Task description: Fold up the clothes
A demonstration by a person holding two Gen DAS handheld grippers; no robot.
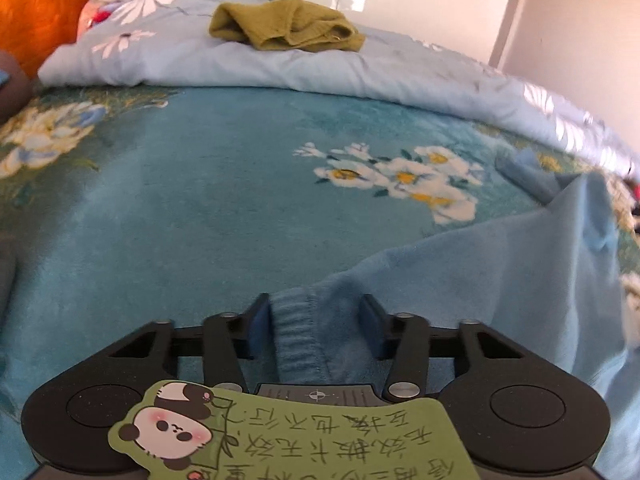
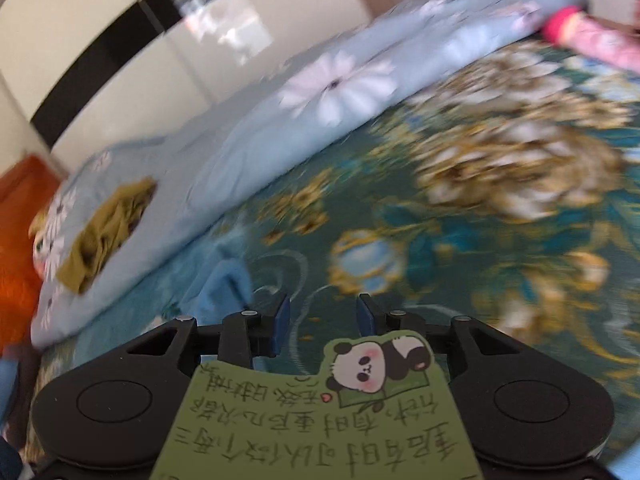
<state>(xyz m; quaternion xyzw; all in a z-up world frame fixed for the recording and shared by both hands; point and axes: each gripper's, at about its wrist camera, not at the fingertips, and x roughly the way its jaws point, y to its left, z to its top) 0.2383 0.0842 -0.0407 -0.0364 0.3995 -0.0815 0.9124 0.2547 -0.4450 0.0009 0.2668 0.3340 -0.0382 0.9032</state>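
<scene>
Teal floral blanket (image 1: 200, 208) covers the bed in both views, with white walls behind. My left gripper (image 1: 316, 320) has its blue-padded jaws parted, and the ribbed hem of a light blue sweatshirt (image 1: 500, 280) lies between them; the pads flank the cloth with small gaps, so I cannot tell whether they grip it. From the hem, the sweatshirt spreads rightward across the blanket toward the frame edge. Only the left view shows this contact. My right gripper (image 2: 322, 316) is open to a moderate gap and holds nothing; between its fingers only the blanket's darker, gold-flowered part is seen. The right view is motion-blurred. Just left of the right fingers, a bunched blue piece of cloth (image 2: 224, 284) rests on the blanket; whether it belongs to the sweatshirt I cannot tell. Beyond, both views show a pale blue daisy-print quilt (image 1: 280, 68) heaped along the far side, with an olive-green garment (image 1: 288, 26) crumpled on top. An orange surface (image 1: 36, 12) stands at the left end of the quilt. Only the right view shows a pink item (image 2: 592, 38) at the far right corner.
</scene>
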